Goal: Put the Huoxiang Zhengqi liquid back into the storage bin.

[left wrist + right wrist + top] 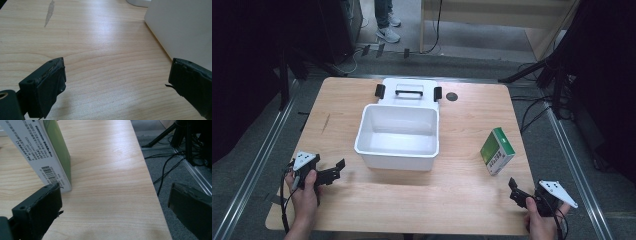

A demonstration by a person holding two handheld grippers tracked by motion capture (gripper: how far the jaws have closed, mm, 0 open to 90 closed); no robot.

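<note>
green and white box [497,150] standing on a narrow side near the table's [462,195] right edge, long axis running toward the person and a bit right, white bin [397,136] well left, right gripper [518,192] gaping just short of it, left gripper [337,170] spread wide beside the bin

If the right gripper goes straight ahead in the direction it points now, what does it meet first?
Probably nothing at once: between the open jaws of the right gripper lies bare table. The green and white box stands just left of that line, so the left jaw might brush it.
</note>
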